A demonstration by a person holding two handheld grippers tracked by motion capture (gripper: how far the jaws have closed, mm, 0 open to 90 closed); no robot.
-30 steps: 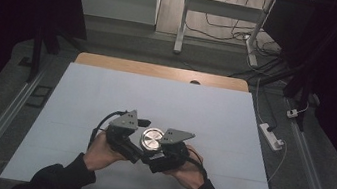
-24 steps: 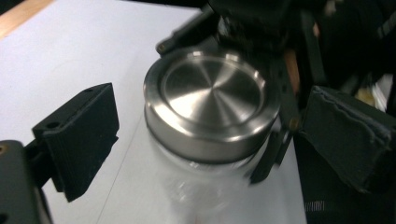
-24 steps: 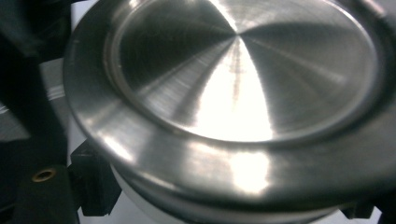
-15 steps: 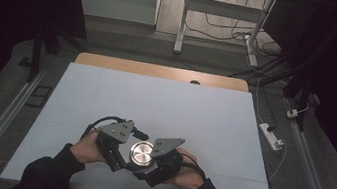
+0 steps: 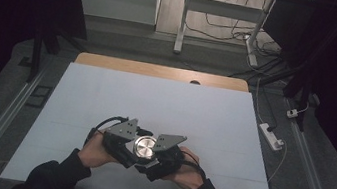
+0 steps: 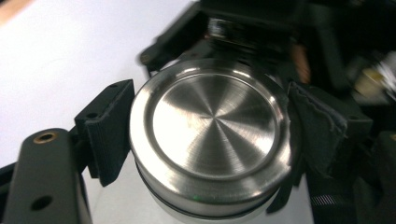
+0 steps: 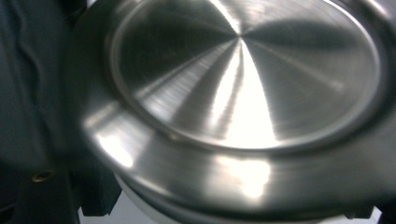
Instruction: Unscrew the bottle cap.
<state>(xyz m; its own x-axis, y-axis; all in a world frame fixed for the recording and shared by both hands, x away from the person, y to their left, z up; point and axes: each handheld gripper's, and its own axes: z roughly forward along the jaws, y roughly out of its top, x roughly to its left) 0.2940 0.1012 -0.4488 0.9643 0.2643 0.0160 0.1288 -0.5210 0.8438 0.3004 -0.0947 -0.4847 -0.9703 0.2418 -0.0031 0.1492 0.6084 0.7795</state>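
Observation:
A round container with a brushed steel lid (image 5: 143, 146) is held over the white table top (image 5: 156, 97) near its front edge, between two hands. My left gripper (image 5: 136, 151) comes in from the left. Its jaws have just been closing, and its ribbed pads (image 6: 109, 128) now press on opposite sides of the steel lid (image 6: 210, 123). Below the lid (image 7: 243, 79) shows a white body (image 6: 154, 210). My right gripper (image 5: 153, 159) comes in from the right and is shut on the container; one dark finger (image 7: 42, 121) lies against its side and the other is hidden.
The bare white sheet stretches behind and to both sides of the hands, with a wooden edge (image 5: 160, 71) at the far end. A white power strip (image 5: 271, 136) and cables lie on the floor at the right. Desk legs (image 5: 182, 25) stand beyond the table.
The left gripper's jaws, spread wider before, have closed onto the lid. The left hand swung out to the left and came back in. The right hand kept the container nearly still.

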